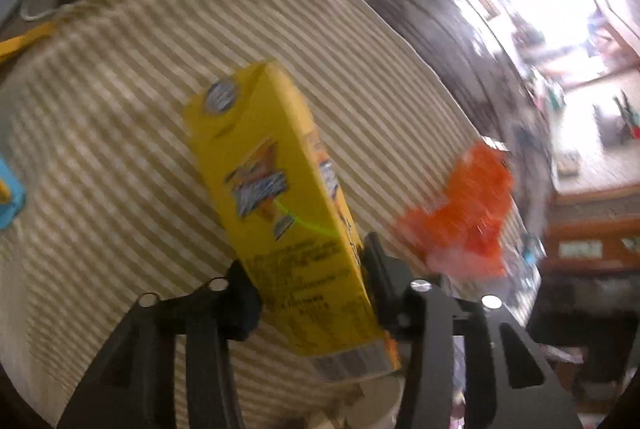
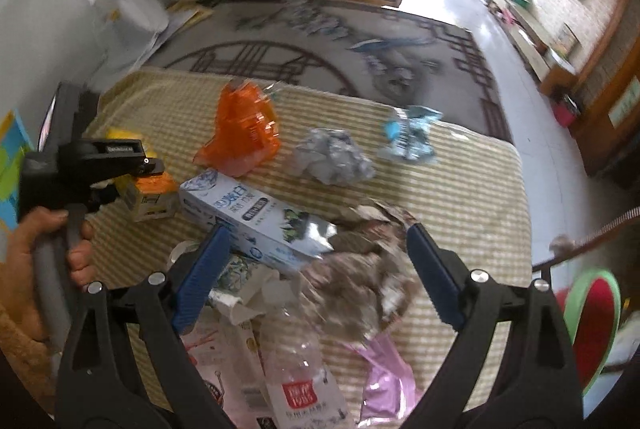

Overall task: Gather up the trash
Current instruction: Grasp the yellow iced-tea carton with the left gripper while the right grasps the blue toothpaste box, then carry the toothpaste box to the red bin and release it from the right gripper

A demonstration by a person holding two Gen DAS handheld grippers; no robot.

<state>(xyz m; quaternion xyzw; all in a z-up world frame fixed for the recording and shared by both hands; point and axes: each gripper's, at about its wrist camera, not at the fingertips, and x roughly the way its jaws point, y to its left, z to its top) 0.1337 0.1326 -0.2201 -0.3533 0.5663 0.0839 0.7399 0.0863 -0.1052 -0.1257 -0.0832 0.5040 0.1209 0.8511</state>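
Observation:
A yellow juice carton point(image 1: 276, 197) is clamped between the black fingers of my left gripper point(image 1: 312, 285), above the striped mat point(image 1: 120, 109). The right wrist view shows the same carton point(image 2: 154, 197) at the mat's left side, with a person's hand point(image 2: 24, 257) on the left gripper's handle. My right gripper point(image 2: 318, 261) stands open, its blue pads point(image 2: 204, 269) wide apart over a white-and-blue toothpaste box point(image 2: 248, 217) and a crumpled brown wrapper point(image 2: 360, 269). Nothing is pressed between them. An orange wrapper point(image 2: 244, 133) lies further back.
Crumpled grey paper point(image 2: 332, 157) and a blue-white wrapper point(image 2: 412, 137) lie toward the mat's far edge. A clear bottle point(image 2: 300, 369) and a pink foil bag point(image 2: 384, 381) lie near me. A patterned rug point(image 2: 320, 41) covers the floor beyond. A watermelon-shaped item point(image 2: 596, 321) sits at right.

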